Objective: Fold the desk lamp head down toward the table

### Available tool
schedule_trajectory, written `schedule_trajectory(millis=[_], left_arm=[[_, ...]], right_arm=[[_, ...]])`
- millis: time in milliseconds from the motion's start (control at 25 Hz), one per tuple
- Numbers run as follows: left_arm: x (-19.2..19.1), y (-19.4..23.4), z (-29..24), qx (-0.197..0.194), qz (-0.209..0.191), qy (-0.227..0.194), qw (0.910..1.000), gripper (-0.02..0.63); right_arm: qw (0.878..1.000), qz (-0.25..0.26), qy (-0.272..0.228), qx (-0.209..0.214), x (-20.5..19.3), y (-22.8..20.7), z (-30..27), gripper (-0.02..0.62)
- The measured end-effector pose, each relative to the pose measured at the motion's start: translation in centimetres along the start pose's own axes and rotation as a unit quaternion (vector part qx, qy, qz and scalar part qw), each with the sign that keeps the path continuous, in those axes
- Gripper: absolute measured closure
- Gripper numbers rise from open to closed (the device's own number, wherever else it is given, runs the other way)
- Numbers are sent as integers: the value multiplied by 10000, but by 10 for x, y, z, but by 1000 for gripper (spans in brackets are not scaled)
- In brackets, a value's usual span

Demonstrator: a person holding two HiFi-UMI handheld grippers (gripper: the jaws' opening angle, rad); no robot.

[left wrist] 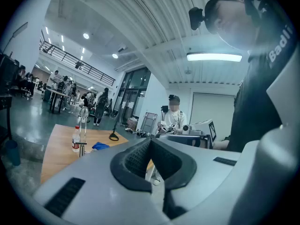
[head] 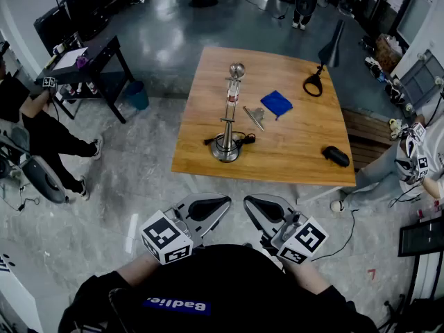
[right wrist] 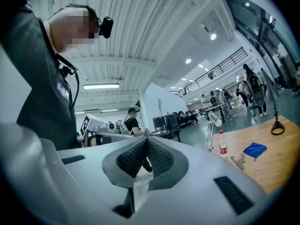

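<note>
The desk lamp stands upright on the wooden table, its round head at the top and its metal base near the table's front edge. It also shows far off as the lamp in the left gripper view and the lamp in the right gripper view. My left gripper and right gripper hover close to my body, short of the table, tips pointing at each other. Both are shut with nothing between the pads: left gripper, right gripper.
On the table lie a blue cloth, a metal clip, a black loop and a black object. A bottle stands by the lamp. A black side table and a blue bin are at left. People sit at both sides.
</note>
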State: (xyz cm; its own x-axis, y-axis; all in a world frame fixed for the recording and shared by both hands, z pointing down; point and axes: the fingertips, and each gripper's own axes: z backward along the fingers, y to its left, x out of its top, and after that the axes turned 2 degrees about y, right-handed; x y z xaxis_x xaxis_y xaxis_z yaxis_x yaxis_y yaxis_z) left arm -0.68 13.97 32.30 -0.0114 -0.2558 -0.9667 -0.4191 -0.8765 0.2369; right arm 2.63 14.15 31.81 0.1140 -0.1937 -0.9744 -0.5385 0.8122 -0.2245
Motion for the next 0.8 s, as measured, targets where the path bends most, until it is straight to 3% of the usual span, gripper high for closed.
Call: schedule_trajectory(millis=[520, 800], left_arm=[[-8, -5, -10, 43, 36, 48, 10000, 597], [-9, 7, -25, 327, -109, 91, 9994, 597]], right_arm=[[9998, 60, 38, 173, -2, -2, 7, 589], [9991, 220, -80, 365, 6, -17, 12, 589]])
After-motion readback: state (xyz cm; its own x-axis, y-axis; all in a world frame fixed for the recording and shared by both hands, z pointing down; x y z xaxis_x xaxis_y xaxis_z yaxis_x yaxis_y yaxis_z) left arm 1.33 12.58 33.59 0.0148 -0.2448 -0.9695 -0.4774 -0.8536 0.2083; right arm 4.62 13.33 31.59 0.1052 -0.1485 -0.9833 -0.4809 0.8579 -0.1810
